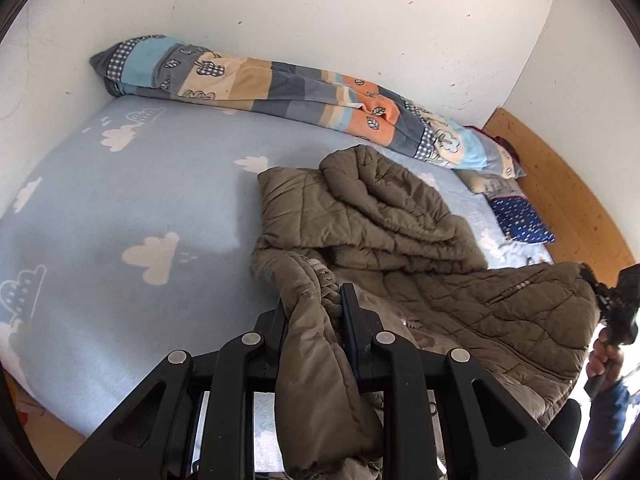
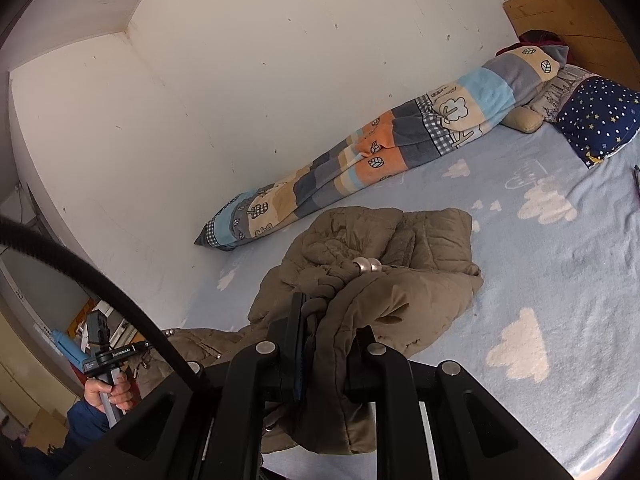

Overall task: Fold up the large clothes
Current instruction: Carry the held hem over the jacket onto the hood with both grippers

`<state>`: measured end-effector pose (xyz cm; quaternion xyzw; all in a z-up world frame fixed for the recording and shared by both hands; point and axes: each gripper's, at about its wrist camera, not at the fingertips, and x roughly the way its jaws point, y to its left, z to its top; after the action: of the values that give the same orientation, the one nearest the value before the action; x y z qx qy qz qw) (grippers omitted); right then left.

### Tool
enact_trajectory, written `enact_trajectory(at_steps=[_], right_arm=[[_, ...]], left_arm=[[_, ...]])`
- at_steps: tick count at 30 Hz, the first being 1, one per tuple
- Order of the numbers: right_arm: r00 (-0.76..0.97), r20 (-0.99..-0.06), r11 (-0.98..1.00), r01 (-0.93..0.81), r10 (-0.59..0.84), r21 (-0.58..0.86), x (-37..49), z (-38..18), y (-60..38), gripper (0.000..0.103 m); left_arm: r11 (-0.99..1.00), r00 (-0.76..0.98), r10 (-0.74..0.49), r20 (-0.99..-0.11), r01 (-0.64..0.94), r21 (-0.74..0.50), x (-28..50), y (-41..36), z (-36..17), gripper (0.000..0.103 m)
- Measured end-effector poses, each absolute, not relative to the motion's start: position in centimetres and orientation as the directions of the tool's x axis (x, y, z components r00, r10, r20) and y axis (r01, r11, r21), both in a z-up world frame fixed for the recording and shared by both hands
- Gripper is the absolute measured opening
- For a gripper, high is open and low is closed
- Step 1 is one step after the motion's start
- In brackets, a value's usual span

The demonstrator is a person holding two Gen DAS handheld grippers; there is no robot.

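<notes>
A large olive-brown quilted puffer jacket (image 1: 400, 248) lies crumpled on the bed, on a light blue sheet with white clouds. Its padded fabric is stitched in diamond and bar patterns. The far part is bunched into thick rolled folds lying on the sheet, while the near part is drawn up off it in two gathered ridges. A braided drawcord (image 2: 320, 304) of the same colour runs across the folds and ends in two silver ball toggles (image 2: 370, 266). One panel shows a zip line.
</notes>
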<state>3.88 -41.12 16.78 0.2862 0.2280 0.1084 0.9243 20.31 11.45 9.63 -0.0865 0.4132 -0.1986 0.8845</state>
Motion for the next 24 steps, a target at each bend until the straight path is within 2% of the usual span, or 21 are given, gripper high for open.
enact_trajectory(at_steps=[8, 24], right_arm=[[0.883, -0.334, 0.811, -0.083, 0.329, 0.579, 6.5, 18.4, -41.9, 0.014], [0.884, -0.337, 0.826, -0.090, 0.323, 0.556, 12.1, 20.2, -42.7, 0.014]], left_arm=[[0.876, 0.532, -0.482, -0.696, 0.289, -0.386, 22.7, 12.4, 10.2, 0.021], [0.861, 0.492, -0.504, -0.710, 0.357, -0.364, 26.6, 11.6, 11.9, 0.021]])
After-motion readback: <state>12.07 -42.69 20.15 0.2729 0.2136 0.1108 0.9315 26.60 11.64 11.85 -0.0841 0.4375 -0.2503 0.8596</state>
